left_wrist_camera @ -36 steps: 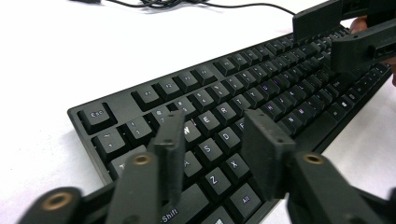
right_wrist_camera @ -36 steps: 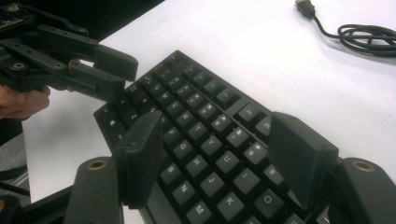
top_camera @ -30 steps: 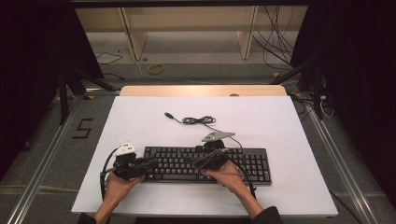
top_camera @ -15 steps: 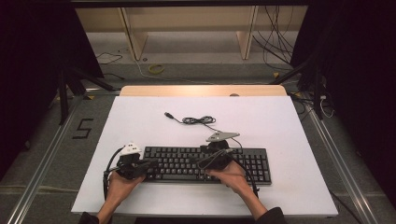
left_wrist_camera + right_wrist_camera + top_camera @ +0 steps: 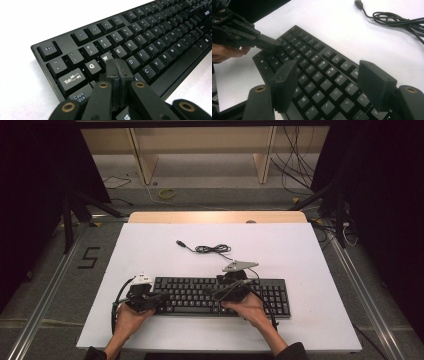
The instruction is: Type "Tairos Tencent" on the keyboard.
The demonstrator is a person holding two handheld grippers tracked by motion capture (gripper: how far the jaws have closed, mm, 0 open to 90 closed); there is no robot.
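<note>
Left gripper (image 5: 159,298) pressed shut, jaws pad to pad with nothing between them, having just closed. Seen along its own jaws in the left gripper view (image 5: 117,67), tips down among the keys just below W, beside Q, at the left end of the black keyboard (image 5: 140,47); whether touching a key or hovering just above, not clear. Held by the left hand (image 5: 126,319) near the table's front edge, a black cable looping off the gripper body to the left. In the right gripper view, same closed jaws (image 5: 277,44) reaching in from the left over the keyboard's far corner, fingers (image 5: 227,53) behind.

Keyboard (image 5: 220,296) lying flat on the white table (image 5: 310,250), long side parallel to the front edge, near the person. Its cord running back from the rear edge to a loose coil of black cable (image 5: 212,249), plug end lying free to the coil's left; coil well apart from both grippers.

Right gripper (image 5: 212,294) wide open, nothing held, grey three-cornered plate on top. In its own view (image 5: 332,86), jaws standing well apart over the letter keys around the middle of the keyboard (image 5: 319,75), keys visible between them. Right hand (image 5: 246,309) resting at the keyboard's front edge, right of centre.
</note>
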